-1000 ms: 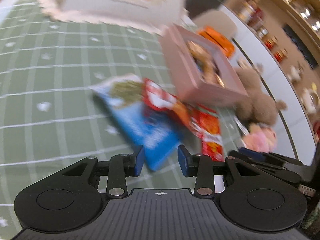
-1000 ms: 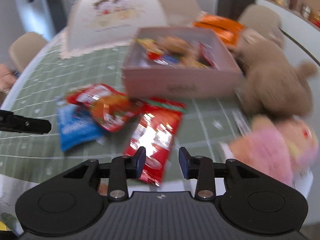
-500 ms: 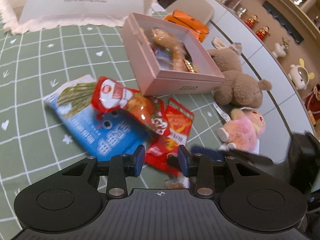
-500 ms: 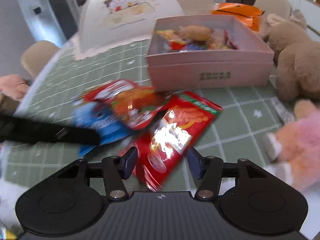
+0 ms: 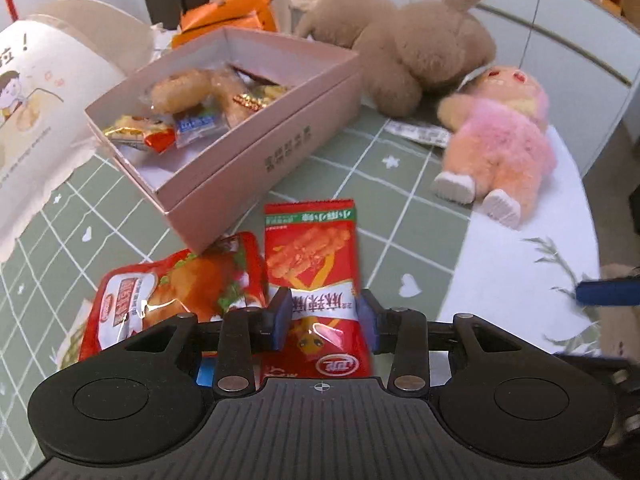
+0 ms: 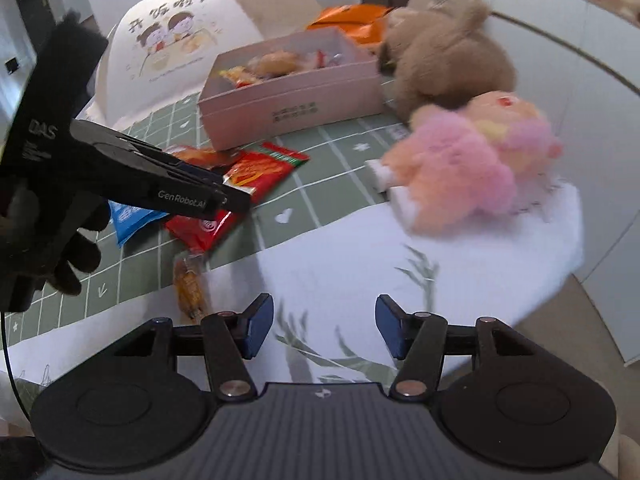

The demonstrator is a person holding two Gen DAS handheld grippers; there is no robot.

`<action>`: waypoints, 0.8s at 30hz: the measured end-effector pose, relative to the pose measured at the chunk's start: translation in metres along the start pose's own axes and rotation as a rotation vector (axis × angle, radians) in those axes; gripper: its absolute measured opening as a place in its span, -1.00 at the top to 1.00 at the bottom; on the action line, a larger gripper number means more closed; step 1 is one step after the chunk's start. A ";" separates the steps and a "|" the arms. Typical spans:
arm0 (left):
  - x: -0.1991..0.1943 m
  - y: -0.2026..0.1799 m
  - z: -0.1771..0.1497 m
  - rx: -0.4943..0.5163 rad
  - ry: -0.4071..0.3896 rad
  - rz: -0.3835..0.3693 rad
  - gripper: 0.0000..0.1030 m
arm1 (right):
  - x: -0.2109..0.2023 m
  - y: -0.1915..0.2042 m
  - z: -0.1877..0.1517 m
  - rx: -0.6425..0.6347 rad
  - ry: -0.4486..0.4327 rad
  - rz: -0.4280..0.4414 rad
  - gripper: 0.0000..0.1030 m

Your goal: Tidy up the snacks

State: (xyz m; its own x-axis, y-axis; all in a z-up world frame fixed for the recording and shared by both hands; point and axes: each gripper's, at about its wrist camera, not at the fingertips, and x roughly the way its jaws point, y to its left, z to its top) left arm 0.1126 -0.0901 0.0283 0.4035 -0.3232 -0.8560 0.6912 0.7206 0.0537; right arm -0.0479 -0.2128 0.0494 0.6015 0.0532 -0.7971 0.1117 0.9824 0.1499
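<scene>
Near the table's (image 5: 520, 264) front edge, just before the pink box (image 5: 256, 152) of snacks, lies the red snack packet (image 5: 312, 256). Left gripper (image 5: 325, 318) straddles it, jaws just widened, pads not visibly pressing. Right gripper (image 6: 324, 330) hangs part-open, empty, above the white cloth (image 6: 400, 240).

"GenRobot.AI" is printed in white along a finger of the left gripper (image 6: 236, 200), and "DAS" on its black body. Chinese characters are printed on the red snack packet (image 5: 316, 280), pink box (image 5: 288, 152) and white cover (image 6: 172, 36).
</scene>
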 end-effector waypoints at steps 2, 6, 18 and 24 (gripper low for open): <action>0.002 0.001 0.005 -0.013 0.016 0.004 0.13 | -0.003 -0.005 -0.002 0.031 -0.004 0.008 -0.12; 0.009 0.007 0.012 -0.069 0.020 -0.017 0.04 | 0.001 -0.004 -0.007 0.053 0.010 0.023 -0.12; 0.003 0.033 -0.003 -0.250 0.037 -0.038 0.05 | 0.009 0.010 -0.010 0.013 0.038 0.049 -0.12; -0.021 0.037 -0.037 -0.234 0.046 -0.021 0.05 | 0.014 0.025 -0.004 -0.047 0.033 0.105 -0.12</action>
State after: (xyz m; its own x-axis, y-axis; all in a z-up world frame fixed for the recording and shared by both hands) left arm 0.1080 -0.0342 0.0291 0.3588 -0.3155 -0.8785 0.5392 0.8383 -0.0809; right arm -0.0393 -0.1864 0.0396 0.5811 0.1619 -0.7975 0.0116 0.9783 0.2071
